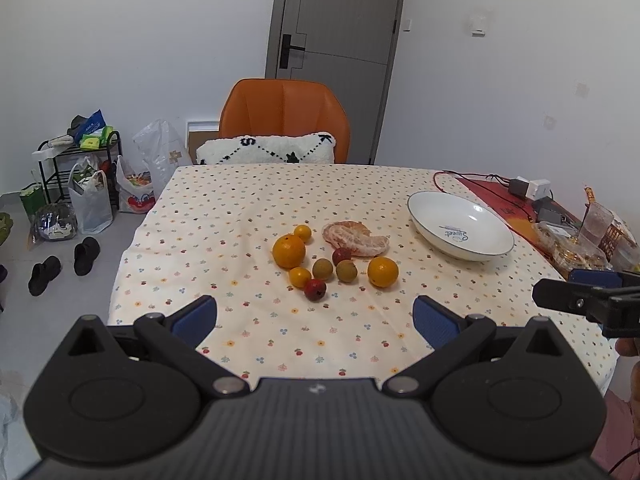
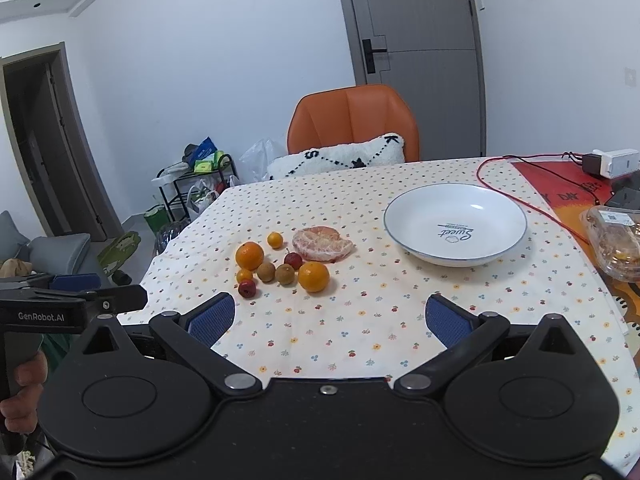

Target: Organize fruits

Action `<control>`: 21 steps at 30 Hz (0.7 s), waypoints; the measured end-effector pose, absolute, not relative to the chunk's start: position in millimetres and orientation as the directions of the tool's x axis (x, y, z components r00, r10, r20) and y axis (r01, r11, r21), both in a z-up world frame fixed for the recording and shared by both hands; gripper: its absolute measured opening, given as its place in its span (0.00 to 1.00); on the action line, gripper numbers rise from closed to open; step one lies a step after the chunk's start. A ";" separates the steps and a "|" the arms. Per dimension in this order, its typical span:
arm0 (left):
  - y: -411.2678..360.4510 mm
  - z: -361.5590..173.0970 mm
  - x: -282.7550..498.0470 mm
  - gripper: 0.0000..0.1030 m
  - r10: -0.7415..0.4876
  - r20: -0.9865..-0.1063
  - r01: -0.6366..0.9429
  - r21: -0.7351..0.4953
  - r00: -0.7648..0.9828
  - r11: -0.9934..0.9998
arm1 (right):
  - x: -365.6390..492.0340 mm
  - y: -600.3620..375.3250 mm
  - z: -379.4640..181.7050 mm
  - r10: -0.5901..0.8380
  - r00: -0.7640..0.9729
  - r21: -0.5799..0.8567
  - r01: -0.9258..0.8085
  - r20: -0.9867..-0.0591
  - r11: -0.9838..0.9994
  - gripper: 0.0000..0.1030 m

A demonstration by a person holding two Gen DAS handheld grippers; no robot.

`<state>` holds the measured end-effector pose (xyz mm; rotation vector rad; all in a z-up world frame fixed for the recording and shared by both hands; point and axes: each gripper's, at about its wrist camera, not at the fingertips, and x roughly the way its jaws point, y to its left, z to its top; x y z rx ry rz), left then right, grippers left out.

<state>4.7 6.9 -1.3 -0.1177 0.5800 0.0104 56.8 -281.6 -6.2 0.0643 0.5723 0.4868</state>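
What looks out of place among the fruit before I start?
One piece: the peeled citrus lies bare on the tablecloth behind the whole fruits, its skin gone. The white bowl sits upright and holds nothing. Nothing looks spilled.

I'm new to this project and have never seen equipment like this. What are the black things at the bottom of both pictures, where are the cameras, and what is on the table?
There is no robot: a person holds a black two-finger gripper in each hand, each with a camera looking forward along its blue-padded fingers. One picture is from the left gripper, the other from the right gripper. Both are open and hold nothing.

On the flower-print tablecloth lies a loose cluster of fruit: two larger oranges, two small orange fruits, two small red fruits, two brownish round fruits and a peeled citrus fruit. To its right stands an empty white bowl with a dark rim. An orange chair stands behind the table.
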 end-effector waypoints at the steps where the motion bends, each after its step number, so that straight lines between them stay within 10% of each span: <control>1: 8.5 -1.5 5.7 1.00 -0.023 -0.546 -0.044 -0.109 0.837 0.993 | 57.3 -279.9 -6.5 0.462 0.728 0.191 -0.428 -0.506 0.884 1.00; 21: 26.9 -24.2 53.4 0.98 -0.006 -0.525 -0.067 -0.120 0.851 0.990 | 105.7 -259.0 -29.9 0.578 0.657 0.283 -0.508 -0.484 0.814 1.00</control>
